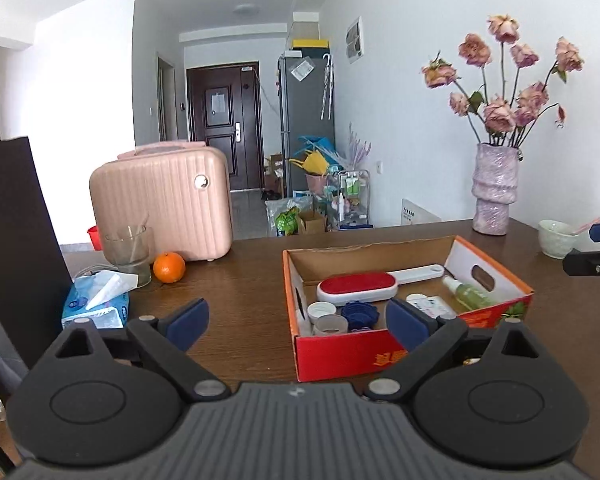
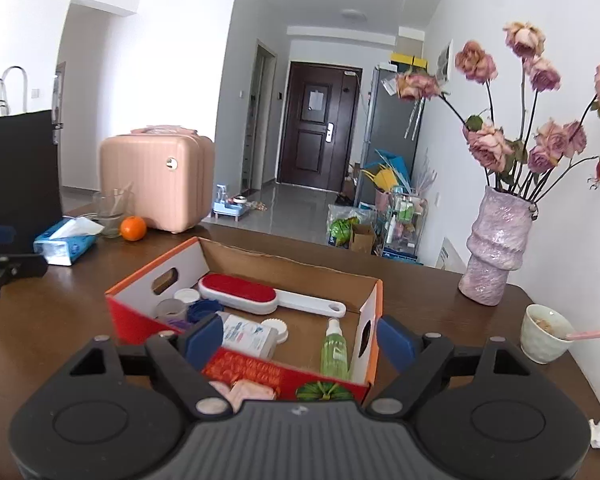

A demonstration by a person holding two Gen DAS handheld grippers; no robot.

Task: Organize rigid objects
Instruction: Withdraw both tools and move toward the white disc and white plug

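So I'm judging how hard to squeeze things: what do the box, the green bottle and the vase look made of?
Box: corrugated cardboard, raw brown inside, glossy red print outside, with cut handle holes. Green bottle: probably thin translucent plastic, since light shows through it. Vase: looks like glazed ceramic, lumpy pink surface with shiny highlights, though resin is possible.

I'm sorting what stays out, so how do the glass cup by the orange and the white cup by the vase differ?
The clear glass cup is see-through and taller; the small white ceramic cup is opaque and squat. The glass cup stands at the table's left end, the white cup at its right. The white cup holds a pink utensil. Both stand upright.
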